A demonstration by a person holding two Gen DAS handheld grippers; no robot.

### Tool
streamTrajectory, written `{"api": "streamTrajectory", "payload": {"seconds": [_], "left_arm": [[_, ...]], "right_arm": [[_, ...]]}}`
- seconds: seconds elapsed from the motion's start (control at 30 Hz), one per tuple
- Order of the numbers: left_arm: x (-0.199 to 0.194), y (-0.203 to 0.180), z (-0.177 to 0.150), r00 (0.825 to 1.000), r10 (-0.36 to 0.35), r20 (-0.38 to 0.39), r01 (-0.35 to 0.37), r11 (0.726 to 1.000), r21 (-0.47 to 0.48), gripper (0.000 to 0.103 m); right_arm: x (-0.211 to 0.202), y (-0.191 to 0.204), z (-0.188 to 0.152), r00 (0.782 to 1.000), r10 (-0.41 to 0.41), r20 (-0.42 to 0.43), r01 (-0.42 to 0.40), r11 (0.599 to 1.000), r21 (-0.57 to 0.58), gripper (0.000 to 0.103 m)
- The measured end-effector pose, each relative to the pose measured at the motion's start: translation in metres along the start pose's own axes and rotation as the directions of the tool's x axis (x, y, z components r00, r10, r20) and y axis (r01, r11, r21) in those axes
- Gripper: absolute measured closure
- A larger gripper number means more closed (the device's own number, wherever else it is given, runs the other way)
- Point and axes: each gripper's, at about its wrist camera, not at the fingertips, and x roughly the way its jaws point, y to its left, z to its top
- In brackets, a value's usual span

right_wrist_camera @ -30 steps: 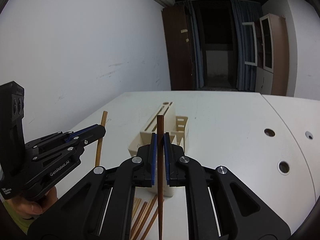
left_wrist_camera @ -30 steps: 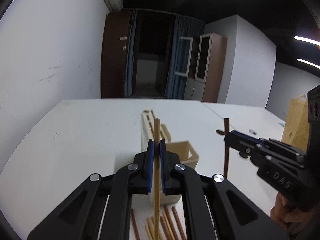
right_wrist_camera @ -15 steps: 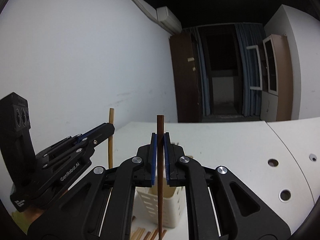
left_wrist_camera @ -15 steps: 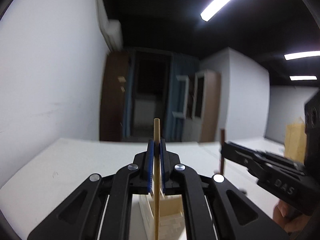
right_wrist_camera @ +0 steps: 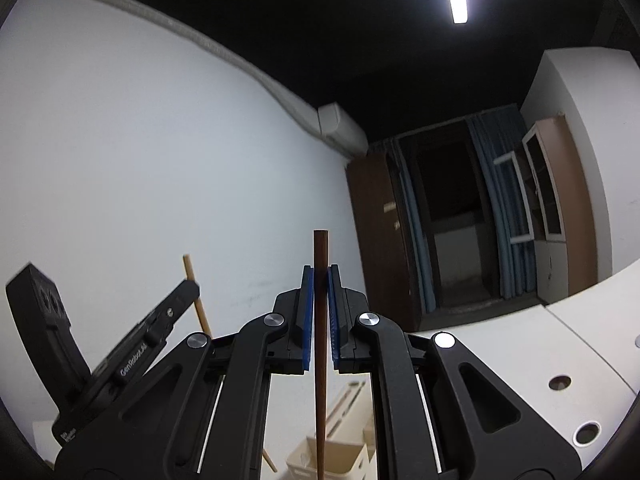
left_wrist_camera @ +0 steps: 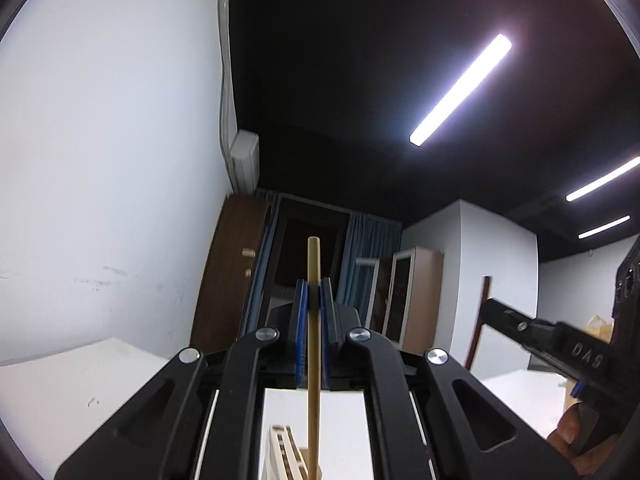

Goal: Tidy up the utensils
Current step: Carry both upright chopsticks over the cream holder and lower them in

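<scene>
My left gripper is clamped on a light wooden chopstick, its blue pads pressed against both sides of the stick. The chopstick stands upright in the grip, its blunt top poking above the fingertips and its lower end reaching down in front of the cream utensil holder, which shows only as a slotted corner at the bottom edge of the left wrist view. From my right camera I see that same gripper at the left, tilted, with the light chopstick running slantwise through it.

My right gripper is closed on a dark brown chopstick, also upright, the blue pads touching it on either side. Its lower end hangs over the utensil holder, whose slotted block and perforated bin sit on the white table, towards that table's left edge. The left camera catches this right gripper at its right side, with the dark chopstick standing through the tip and my hand on the handle.

Both cameras point steeply upward, taking in the wall, the air conditioner, the ceiling lights and the brown wardrobe.
</scene>
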Motion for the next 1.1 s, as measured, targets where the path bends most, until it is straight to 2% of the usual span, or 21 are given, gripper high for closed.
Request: {"api": "streamTrajectory", "payload": {"seconds": [0.1, 0.2, 0.33, 0.47, 0.57, 0.67, 0.87, 1.1], "left_arm": [[-0.002, -0.002, -0.003, 0.998, 0.023, 0.066, -0.023, 1.000, -0.004, 0.097], [0.004, -0.003, -0.010, 0.997, 0.016, 0.076, -0.016, 1.000, 0.005, 0.097], [0.014, -0.002, -0.013, 1.000, 0.005, 0.016, -0.005, 1.000, 0.003, 0.097], [0.026, -0.001, -0.021, 0.999, 0.003, -0.054, -0.001, 0.999, 0.035, 0.097], [0.036, 0.004, -0.026, 0.989, -0.009, -0.151, 0.013, 1.000, 0.025, 0.097], [0.042, 0.010, -0.033, 0.977, -0.024, -0.211, 0.030, 0.999, 0.024, 0.097], [0.044, 0.019, -0.049, 0.959, -0.060, -0.276, 0.073, 0.997, 0.039, 0.097], [0.040, 0.020, -0.068, 0.945, -0.081, -0.317, 0.106, 0.992, 0.063, 0.097]], "right_arm": [[0.003, -0.006, 0.000, 1.000, 0.007, 0.030, -0.007, 1.000, 0.004, 0.097], [0.003, -0.009, -0.004, 0.998, -0.005, 0.063, 0.005, 1.000, -0.002, 0.097], [0.017, -0.012, -0.015, 0.999, 0.005, 0.053, -0.004, 1.000, -0.007, 0.097], [0.039, -0.013, -0.029, 1.000, -0.003, -0.019, 0.003, 1.000, -0.026, 0.097], [0.050, -0.019, -0.037, 0.997, -0.003, -0.082, 0.002, 1.000, -0.019, 0.097], [0.058, -0.024, -0.044, 0.990, -0.002, -0.144, 0.001, 1.000, -0.006, 0.097], [0.062, -0.021, -0.056, 0.974, 0.002, -0.228, -0.004, 1.000, -0.009, 0.096], [0.055, -0.021, -0.062, 0.961, -0.002, -0.276, -0.005, 1.000, -0.023, 0.096]]}}
